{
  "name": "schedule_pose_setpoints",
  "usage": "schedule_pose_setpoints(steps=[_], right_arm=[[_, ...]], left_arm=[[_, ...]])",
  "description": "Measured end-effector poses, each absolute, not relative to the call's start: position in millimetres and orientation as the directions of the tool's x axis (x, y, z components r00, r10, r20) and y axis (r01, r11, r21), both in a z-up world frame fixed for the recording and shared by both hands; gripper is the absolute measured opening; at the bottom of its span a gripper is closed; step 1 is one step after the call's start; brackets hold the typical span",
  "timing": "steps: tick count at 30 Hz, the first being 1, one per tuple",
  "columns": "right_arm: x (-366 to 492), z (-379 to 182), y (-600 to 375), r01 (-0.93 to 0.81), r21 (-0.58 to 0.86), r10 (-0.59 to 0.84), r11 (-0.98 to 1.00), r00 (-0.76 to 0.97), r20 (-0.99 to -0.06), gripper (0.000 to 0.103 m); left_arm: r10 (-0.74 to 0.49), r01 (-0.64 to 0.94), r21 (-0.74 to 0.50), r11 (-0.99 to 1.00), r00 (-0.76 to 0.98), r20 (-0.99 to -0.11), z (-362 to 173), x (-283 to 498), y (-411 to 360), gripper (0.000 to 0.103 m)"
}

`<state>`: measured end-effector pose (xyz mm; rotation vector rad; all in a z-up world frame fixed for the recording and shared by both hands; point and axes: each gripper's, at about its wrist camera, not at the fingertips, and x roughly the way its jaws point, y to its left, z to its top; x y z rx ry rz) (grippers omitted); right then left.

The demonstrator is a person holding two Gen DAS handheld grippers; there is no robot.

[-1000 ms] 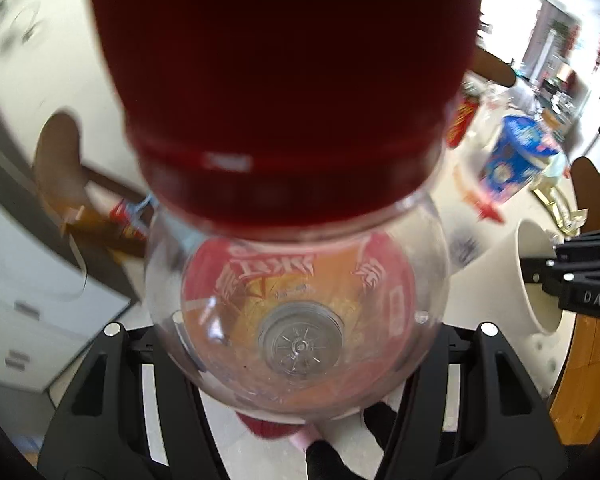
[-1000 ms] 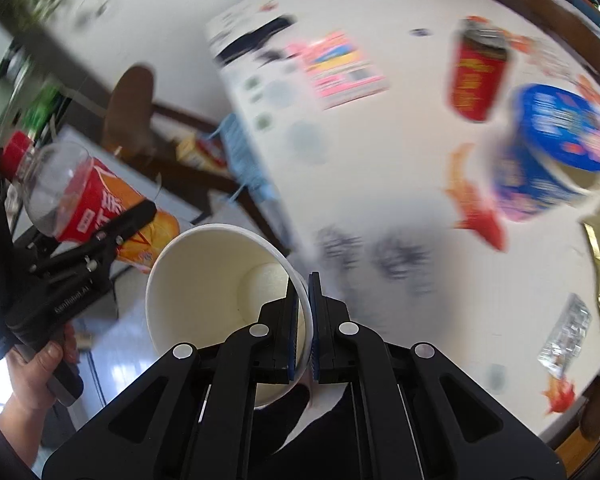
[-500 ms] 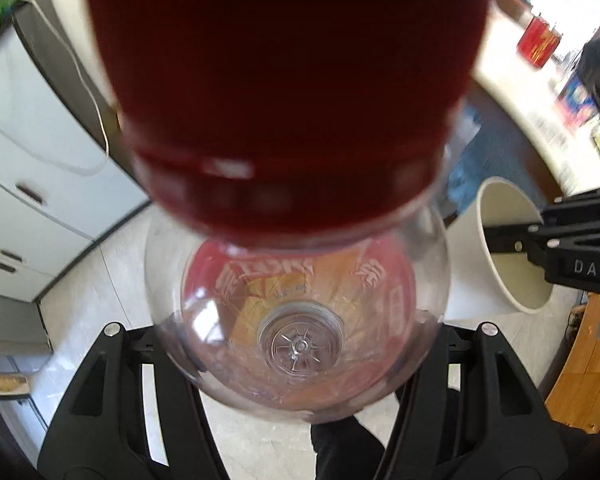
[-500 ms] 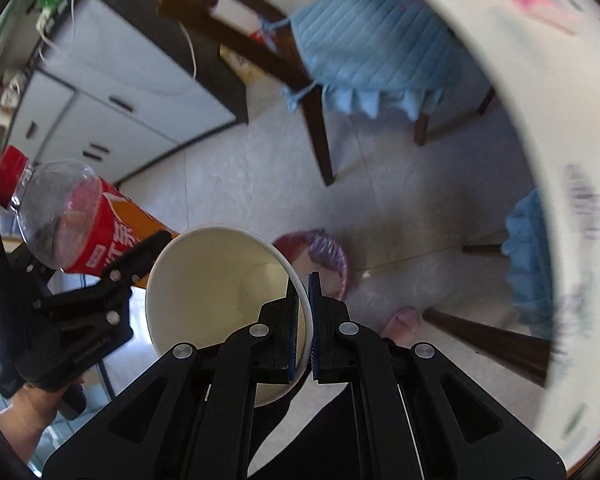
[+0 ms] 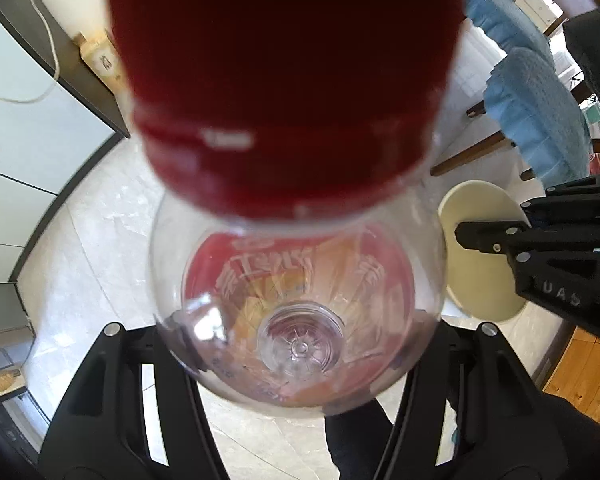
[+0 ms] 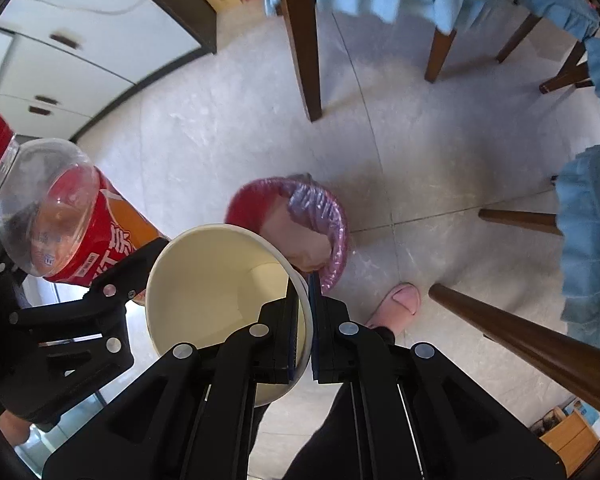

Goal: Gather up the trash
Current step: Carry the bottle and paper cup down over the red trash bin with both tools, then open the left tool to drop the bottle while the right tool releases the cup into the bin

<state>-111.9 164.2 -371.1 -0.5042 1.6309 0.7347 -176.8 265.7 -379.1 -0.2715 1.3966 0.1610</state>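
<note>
Clear plastic bottle with red cap and red-orange label (image 5: 296,280) clamped in the half-open left gripper (image 5: 300,360), cream paper cup (image 6: 220,292) pinched by its rim in the nearly closed right gripper (image 6: 305,312), red bin with purple liner (image 6: 300,216) on the floor just beyond the cup

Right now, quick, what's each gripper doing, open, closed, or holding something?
Left gripper: closed on the plastic bottle, red cap pointing away from the gripper.
Right gripper: closed on the rim of the paper cup, pinching its wall.
</note>
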Motion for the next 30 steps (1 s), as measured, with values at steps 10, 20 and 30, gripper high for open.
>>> schedule_pose_setpoints(steps=[10, 20, 30], right_arm=[[-120.2, -464.5, 171.3, -0.658, 0.162, 0.011, 0.736, -0.227, -0.974, 0.006], [-134.2, -516.0, 179.6, -0.668, 0.131, -0.067, 0.733, -0.262, -0.963, 0.009], [-138.4, -522.0, 172.5, -0.646, 0.144, -0.070, 0.750, -0.294, -0.953, 0.011]], left_arm=[[-0.081, -0.282, -0.107, 0.953, 0.105, -0.991, -459.9, -192.8, 264.1, 0.056], [-0.114, -0.227, -0.117, 0.967, 0.027, -0.993, -503.6, -206.4, 249.4, 0.056], [-0.126, -0.216, -0.123, 0.969, -0.002, -0.992, -511.3, -211.3, 239.7, 0.069]])
